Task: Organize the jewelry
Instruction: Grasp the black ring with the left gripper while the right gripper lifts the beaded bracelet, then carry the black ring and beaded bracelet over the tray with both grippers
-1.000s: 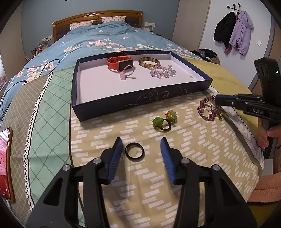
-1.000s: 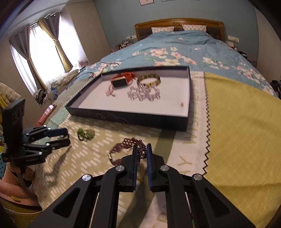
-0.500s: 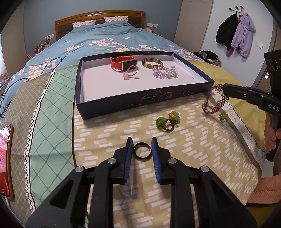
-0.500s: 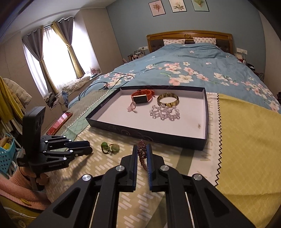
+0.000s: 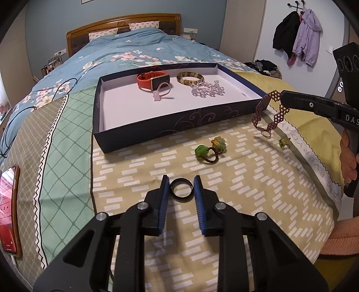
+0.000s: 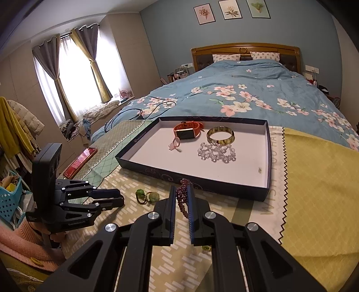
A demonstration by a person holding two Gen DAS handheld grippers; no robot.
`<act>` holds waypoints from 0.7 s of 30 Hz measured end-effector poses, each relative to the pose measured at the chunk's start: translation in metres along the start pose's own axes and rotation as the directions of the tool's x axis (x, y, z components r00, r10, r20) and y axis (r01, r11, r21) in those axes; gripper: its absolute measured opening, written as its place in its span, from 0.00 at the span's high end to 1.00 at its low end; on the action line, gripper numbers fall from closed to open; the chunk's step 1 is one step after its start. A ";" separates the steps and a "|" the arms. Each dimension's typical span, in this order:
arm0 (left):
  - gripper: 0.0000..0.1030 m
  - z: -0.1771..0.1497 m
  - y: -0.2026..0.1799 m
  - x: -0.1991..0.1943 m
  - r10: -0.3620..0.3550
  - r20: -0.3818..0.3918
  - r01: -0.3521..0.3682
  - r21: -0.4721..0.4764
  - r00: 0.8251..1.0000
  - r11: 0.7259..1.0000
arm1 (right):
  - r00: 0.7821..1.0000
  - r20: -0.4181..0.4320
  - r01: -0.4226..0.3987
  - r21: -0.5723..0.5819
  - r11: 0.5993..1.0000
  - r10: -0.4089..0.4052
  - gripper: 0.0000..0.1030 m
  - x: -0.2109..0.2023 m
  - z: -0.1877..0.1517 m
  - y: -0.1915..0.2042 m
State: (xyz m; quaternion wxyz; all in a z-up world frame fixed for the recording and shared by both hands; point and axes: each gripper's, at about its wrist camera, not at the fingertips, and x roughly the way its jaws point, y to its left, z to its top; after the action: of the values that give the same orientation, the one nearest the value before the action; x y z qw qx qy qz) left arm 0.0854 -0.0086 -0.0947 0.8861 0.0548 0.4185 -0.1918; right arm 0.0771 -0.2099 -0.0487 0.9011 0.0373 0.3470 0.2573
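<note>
On the bed (image 5: 139, 51), a patterned cloth (image 5: 235, 191) bears a dark tray (image 5: 157, 128) at 12 o'clock. The left gripper (image 5: 181, 187) is clamped on a black ring (image 5: 181, 188) lying on the cloth. At 2 o'clock, the right gripper (image 6: 181, 197), nearly closed, pinches a beaded bracelet (image 5: 269, 112) that hangs beside the tray's corner.

two hand-held grippers (image 5: 181, 186) (image 5: 283, 97), one tray (image 5: 157, 130), three wall pictures (image 6: 231, 10)

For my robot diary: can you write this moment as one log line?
left gripper: shut on black ring | right gripper: shut on beaded bracelet, lifted | tray: waiting
</note>
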 end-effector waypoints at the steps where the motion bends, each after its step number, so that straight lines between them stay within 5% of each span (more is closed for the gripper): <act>1: 0.78 0.001 0.001 -0.001 -0.005 0.002 0.005 -0.007 1.000 1.000 | 1.000 0.002 -0.001 -0.002 1.000 0.001 0.92 0.000 0.001 0.000; 21: 0.78 0.036 0.001 -0.029 -0.029 0.136 0.029 0.005 0.990 1.000 | 0.999 0.052 -0.008 -0.005 1.000 0.008 0.92 -0.001 0.023 -0.002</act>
State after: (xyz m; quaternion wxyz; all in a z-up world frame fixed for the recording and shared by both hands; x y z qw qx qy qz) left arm 0.0953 -0.0088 -0.0497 0.9096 0.0369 0.3574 -0.2087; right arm 0.0924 -0.2097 -0.0310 0.9089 0.0431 0.3226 0.2606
